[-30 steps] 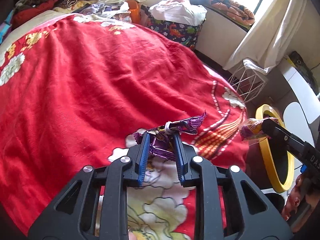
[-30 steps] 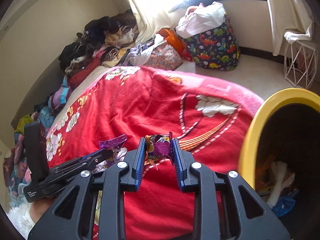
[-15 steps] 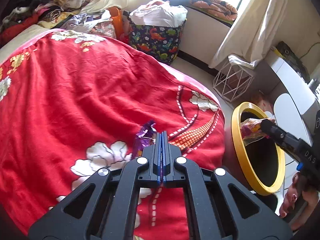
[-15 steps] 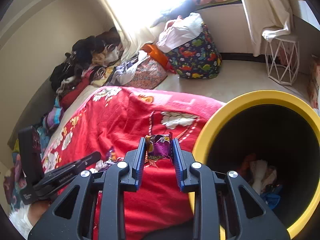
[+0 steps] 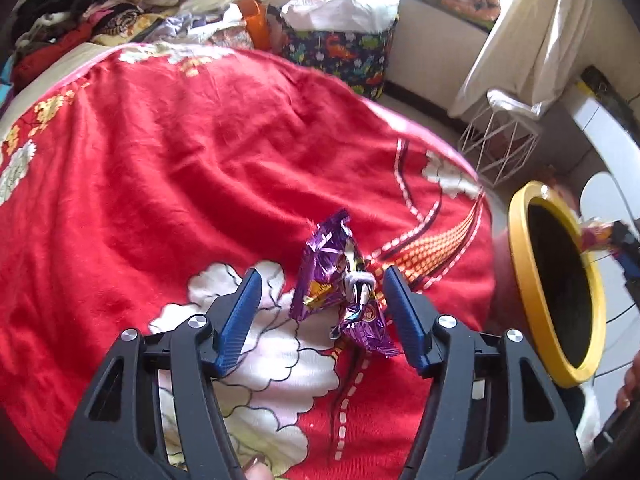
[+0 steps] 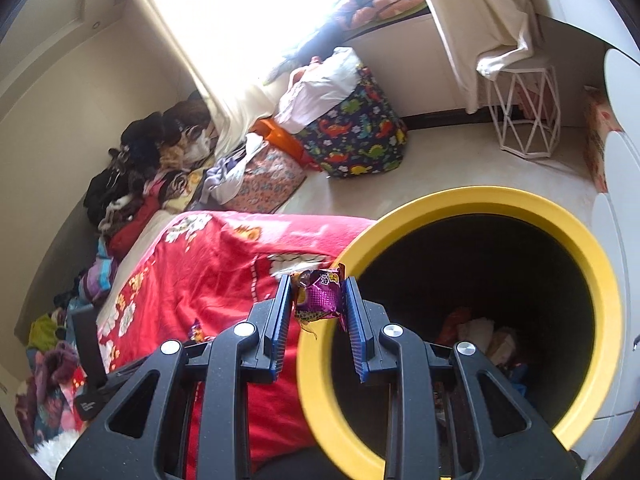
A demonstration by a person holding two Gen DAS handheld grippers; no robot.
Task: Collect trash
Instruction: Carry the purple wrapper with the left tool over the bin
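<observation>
A crumpled purple foil wrapper [image 5: 324, 252] lies on the red flowered blanket [image 5: 200, 160]. My left gripper [image 5: 322, 275] straddles it with its jaws opening, and the blue pads do not press it, though the wrapper lies close to the right pad. My right gripper [image 6: 317, 281] is shut on a second purple snack wrapper [image 6: 318, 298] and holds it at the near left rim of the yellow-rimmed bin [image 6: 480, 196]. Trash lies in the bin's dark bottom. The left wrist view shows the same bin [image 5: 516, 248] beside the bed's right edge.
A dinosaur-print basket [image 5: 340, 52] stuffed with white cloth stands on the floor beyond the bed. A white wire stool [image 5: 500, 148] stands under the curtain. Piled clothes [image 5: 80, 20] line the bed's far side. A person's hand [image 5: 630, 384] shows at the right edge.
The left jaws closed fully, then spread wide; the purple wrapper now lies loose between them. The right gripper carried its wrapper from over the bed to the bin's rim.
</observation>
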